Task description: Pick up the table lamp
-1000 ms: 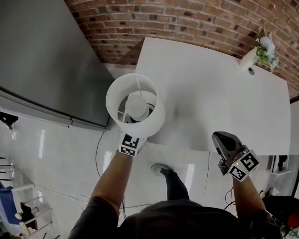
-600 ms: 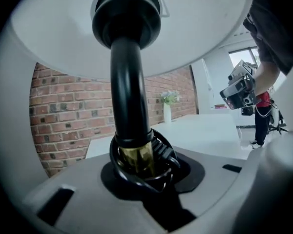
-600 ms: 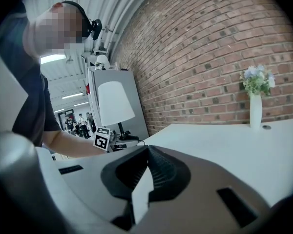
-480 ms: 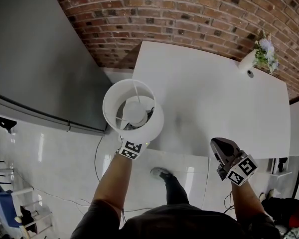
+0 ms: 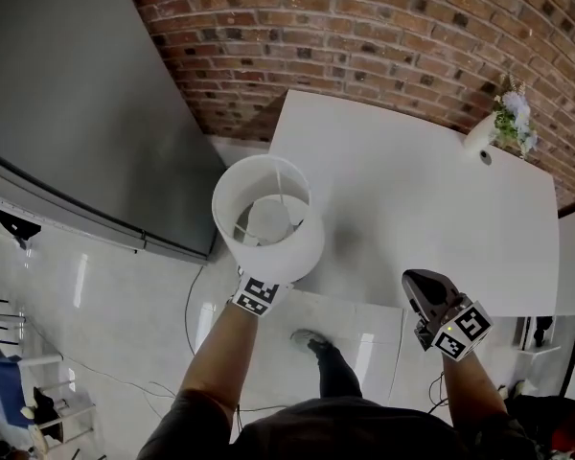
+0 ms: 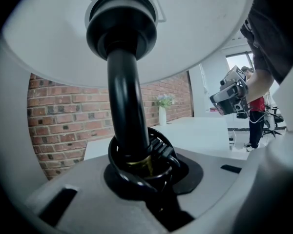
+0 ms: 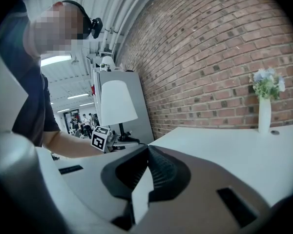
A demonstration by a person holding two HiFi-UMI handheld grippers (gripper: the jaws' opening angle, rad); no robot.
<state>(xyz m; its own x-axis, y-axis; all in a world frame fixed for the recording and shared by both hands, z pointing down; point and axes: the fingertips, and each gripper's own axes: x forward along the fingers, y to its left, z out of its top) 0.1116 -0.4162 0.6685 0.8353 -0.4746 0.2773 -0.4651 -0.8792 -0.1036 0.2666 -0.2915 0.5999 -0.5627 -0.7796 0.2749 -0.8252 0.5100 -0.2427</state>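
as its jaws have just been closing, the left claw [image 6: 142, 168] clamps the table lamp [image 5: 268, 220] by its black stem [image 6: 124, 106] at the table's [image 5: 412, 190] left edge; the right claw [image 5: 429, 290] is closed, empty.

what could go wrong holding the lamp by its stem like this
1. The left tongs, whose jaws have just been closing, pinch only the thin stem low under the lampshade; top-heavy, it may tilt or slip.
2. The cord loops round the stem at the jaws and might get pinched.
3. It is at the edge of the table; a slip could drop it off.
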